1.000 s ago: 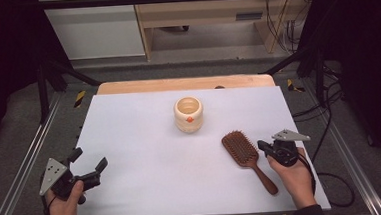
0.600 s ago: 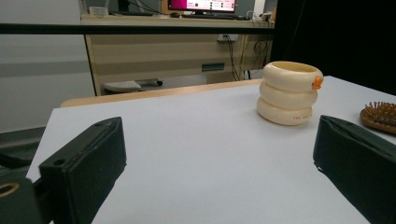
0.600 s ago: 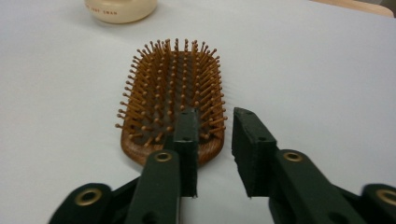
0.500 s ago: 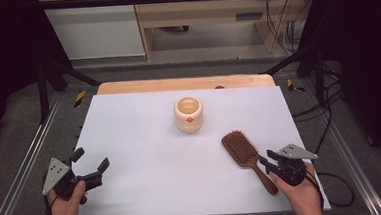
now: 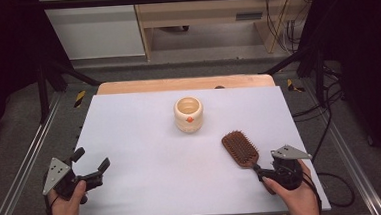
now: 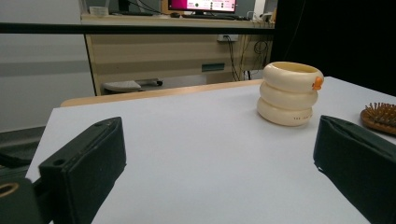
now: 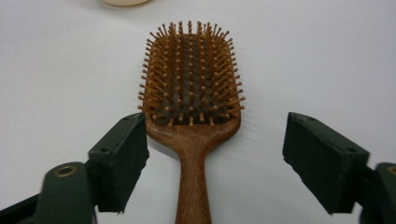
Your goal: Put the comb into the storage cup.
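Wooden hairbrush [image 7: 191, 116]: flat on worktop [image 5: 145, 140], bristles up, handle between the right hand-held gripper [image 7: 215, 163], whose jaws have just been opening, not touching. Left hand-held gripper [image 6: 215, 177]: apart, empty. Risk: off-centre left pad may nudge the handle on withdrawal.

My left gripper [image 5: 89, 166]: black body, two flat black jaws with small screw holes, grey three-cornered plate on top (dotted with holes), brass-ringed eyelet near jaw base. My right gripper [image 5: 262, 170]: same black build, same grey plate, black cable trailing behind. My hands [image 5: 67, 207] bare, no sleeves in sight.
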Motion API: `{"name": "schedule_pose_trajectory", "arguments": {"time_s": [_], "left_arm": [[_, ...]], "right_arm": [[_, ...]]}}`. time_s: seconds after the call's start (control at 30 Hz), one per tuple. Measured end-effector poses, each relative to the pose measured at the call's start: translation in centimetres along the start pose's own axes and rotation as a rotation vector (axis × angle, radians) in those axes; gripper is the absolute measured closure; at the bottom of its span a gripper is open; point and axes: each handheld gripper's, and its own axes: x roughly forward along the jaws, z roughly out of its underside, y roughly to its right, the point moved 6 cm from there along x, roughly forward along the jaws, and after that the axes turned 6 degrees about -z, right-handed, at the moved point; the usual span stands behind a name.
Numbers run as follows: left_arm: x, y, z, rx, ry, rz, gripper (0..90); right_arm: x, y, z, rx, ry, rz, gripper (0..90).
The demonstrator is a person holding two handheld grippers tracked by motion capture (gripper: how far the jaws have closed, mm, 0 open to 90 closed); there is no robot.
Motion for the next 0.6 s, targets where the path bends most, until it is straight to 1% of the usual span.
{"name": "schedule_pose_trajectory", "arguments": {"time_s": [0.07, 0.1, 0.27, 0.33, 0.43, 0.5, 0.6], "left_arm": [[0.0, -0.1, 0.0, 0.0, 0.001, -0.008, 2.4], [0.0, -0.1, 0.0, -0.003, 0.002, -0.002, 2.4], [-0.1, 0.0, -0.1, 0.002, 0.002, -0.004, 2.3], [-0.1, 0.0, -0.1, 0.001, 0.002, -0.005, 2.3], [0.1, 0.0, -0.1, 0.001, -0.001, -0.004, 2.3], [0.1, 0.1, -0.1, 0.004, -0.001, -0.002, 2.3], [0.1, 0.1, 0.0, 0.008, -0.005, -0.001, 2.3]], "right_arm": [[0.1, -0.3, -0.2, -0.005, -0.001, -0.001, 15.6], [0.2, -0.4, -0.2, -0.01, -0.008, 0.002, 14.3], [0.6, -1.2, -0.3, -0.032, -0.034, -0.014, 12.3], [0.9, -1.4, -0.1, -0.026, -0.055, -0.027, 11.6], [1.1, -1.5, 0.1, -0.041, -0.073, -0.031, 10.8], [1.2, -1.6, 0.1, -0.042, -0.079, -0.037, 10.6], [1.4, -1.7, 0.4, -0.041, -0.109, -0.046, 10.4]]}}
